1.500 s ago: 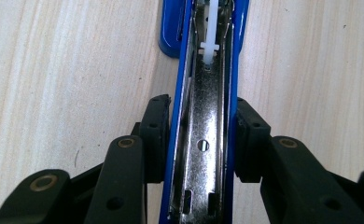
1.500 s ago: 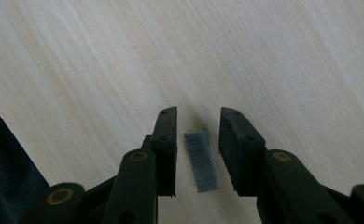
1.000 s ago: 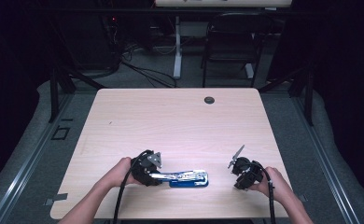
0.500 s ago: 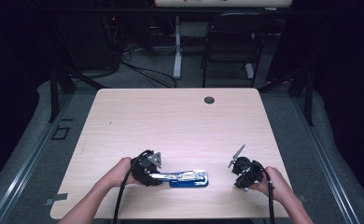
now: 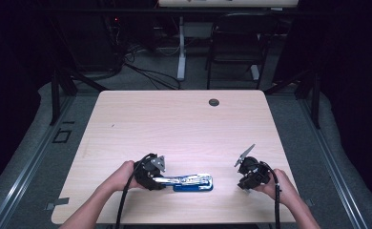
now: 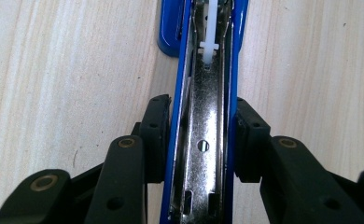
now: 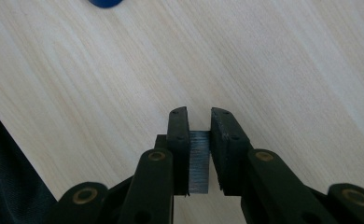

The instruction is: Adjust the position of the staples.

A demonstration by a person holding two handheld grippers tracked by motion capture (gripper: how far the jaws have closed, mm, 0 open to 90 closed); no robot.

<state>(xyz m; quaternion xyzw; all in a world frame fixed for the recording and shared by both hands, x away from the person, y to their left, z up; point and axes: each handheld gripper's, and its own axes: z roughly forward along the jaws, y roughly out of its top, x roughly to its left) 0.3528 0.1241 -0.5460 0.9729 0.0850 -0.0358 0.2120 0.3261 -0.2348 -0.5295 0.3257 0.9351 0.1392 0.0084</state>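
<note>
A blue stapler (image 5: 193,182) lies open near the table's front edge, its shiny metal magazine (image 6: 203,140) facing up with a white pusher (image 6: 209,46) farther along the channel. My left gripper (image 5: 161,179) is shut on the stapler's blue sides, a pad on each side (image 6: 201,122). To the right, apart from the stapler, my right gripper (image 5: 243,178) rests at the table's front right. It is shut on a small grey ridged strip of staples (image 7: 199,161), held between its pads (image 7: 199,122) just above the wood.
The light wooden table (image 5: 184,124) has a dark round grommet (image 5: 214,102) near its far edge. A black chair (image 5: 236,43) and cables on the floor (image 5: 146,71) lie beyond the table. The blue tip of the stapler (image 7: 104,2) shows in the right gripper view.
</note>
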